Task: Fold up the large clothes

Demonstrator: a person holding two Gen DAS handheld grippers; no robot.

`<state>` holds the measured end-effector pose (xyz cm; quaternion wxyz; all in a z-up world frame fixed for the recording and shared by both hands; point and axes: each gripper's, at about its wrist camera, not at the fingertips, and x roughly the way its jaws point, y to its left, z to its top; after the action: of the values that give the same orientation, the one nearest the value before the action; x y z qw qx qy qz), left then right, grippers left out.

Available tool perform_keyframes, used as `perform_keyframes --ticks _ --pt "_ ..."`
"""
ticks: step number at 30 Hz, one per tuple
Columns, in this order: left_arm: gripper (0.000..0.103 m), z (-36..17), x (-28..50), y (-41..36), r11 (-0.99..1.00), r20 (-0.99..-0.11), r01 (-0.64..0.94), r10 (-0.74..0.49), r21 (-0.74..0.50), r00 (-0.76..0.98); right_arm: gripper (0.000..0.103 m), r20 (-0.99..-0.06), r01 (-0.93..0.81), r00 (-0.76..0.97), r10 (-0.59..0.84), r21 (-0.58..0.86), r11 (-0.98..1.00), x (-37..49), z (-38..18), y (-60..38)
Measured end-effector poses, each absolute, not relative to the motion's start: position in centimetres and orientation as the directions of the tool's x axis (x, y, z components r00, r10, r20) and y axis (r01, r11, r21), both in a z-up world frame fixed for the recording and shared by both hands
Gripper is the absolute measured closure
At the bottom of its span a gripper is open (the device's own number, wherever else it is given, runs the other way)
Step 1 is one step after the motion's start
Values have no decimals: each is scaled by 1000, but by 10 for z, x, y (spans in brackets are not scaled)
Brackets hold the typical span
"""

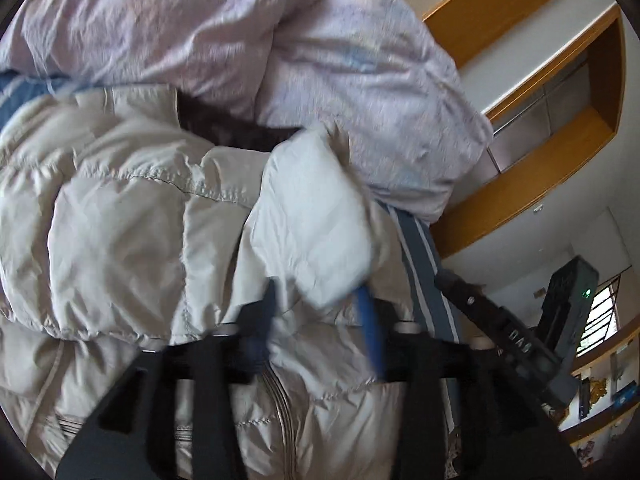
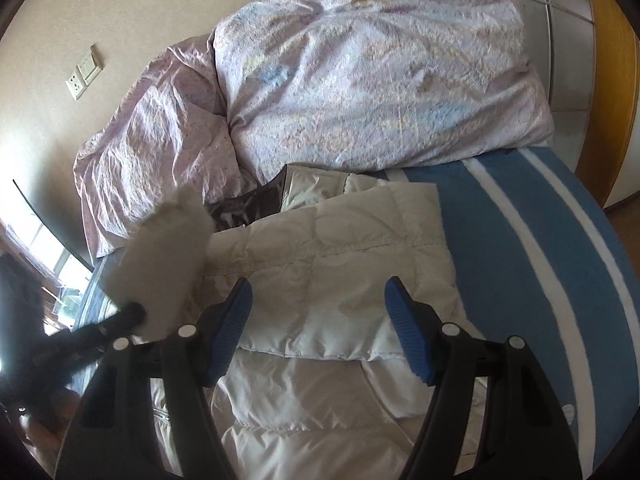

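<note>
Bedroom setting: a bed (image 2: 520, 248) with a blue, white-striped sheet stands against a cream wall (image 2: 120, 8) bearing a socket plate (image 2: 84, 72); wooden frames (image 1: 532, 184) fill the far side. Crumpled lilac duvet (image 2: 360, 80) is heaped at the head of the bed. Cream quilted jacket (image 2: 340, 264) lies on the sheet just below the duvet, touching it, its dark lining showing at the collar. Right tongs (image 2: 320, 332) hover over the jacket with blue pads spread wide and nothing between them. Left tongs (image 1: 320, 320), motion-blurred, are partly open with a cream sleeve end (image 1: 316, 216) between the fingers; whether the pads press on it cannot be told. From the right wrist view this sleeve end is raised above the jacket's left side.
</note>
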<state>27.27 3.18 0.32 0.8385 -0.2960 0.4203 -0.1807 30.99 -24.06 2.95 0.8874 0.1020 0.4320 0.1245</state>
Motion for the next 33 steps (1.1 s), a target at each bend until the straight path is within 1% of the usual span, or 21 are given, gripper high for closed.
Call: perform_keyframes --ticks 2,4,5,7,9,12,15,17,19,20,21,23,25,27,28,31,33 --pt "37 4 266 40 739 -572 71 -575 -670 585 34 -748 -151 561 355 329 932 313 26 -236" --pt "30 9 255 47 731 -550 85 -580 -677 601 34 -750 -176 529 398 362 915 315 22 -228" --pt "23 13 253 55 730 -539 91 -577 -678 613 34 -752 -190 506 423 381 905 316 19 -222" --pt "18 22 237 80 744 -523 90 -545 -662 655 36 -758 -211 457 465 415 885 320 12 -212" --pt "18 27 228 103 795 -548 63 -470 -603 692 41 -771 -211 417 482 434 876 324 3 -203" --pt "16 25 202 138 889 -607 -30 -287 -457 741 42 -798 -195 365 480 438 877 332 -13 -192" --pt "16 14 178 169 927 -656 -117 -160 -357 737 45 -821 -175 307 482 449 876 340 -32 -182" --pt "16 3 166 189 933 -684 -179 -91 -313 724 48 -831 -168 283 478 448 878 342 -41 -178" --pt "16 -6 160 205 930 -706 -238 -31 -279 707 56 -841 -162 262 473 445 881 344 -51 -170" --pt "16 -9 156 214 926 -715 -266 -7 -269 699 72 -841 -162 261 474 446 880 344 -54 -168" --pt "16 -12 158 219 920 -722 -285 5 -267 692 84 -836 -167 274 475 445 880 344 -54 -165" --pt "16 -18 155 231 908 -736 -320 20 -269 677 91 -827 -216 337 449 397 892 340 -40 -157" --pt "16 -22 155 235 904 -742 -336 32 -265 670 92 -788 -267 441 430 343 901 334 -14 -152" --pt "16 -26 154 237 903 -745 -345 43 -256 666 92 -751 -277 505 425 326 904 330 3 -153" --pt "16 -27 153 237 903 -746 -347 46 -253 664 92 -753 -267 515 410 314 911 330 6 -154" --pt "16 -32 152 238 904 -751 -347 44 -251 658 92 -813 -211 479 331 259 943 335 -13 -157" --pt "16 -34 151 238 906 -755 -347 47 -244 654 93 -848 -165 438 298 251 954 340 -32 -161"
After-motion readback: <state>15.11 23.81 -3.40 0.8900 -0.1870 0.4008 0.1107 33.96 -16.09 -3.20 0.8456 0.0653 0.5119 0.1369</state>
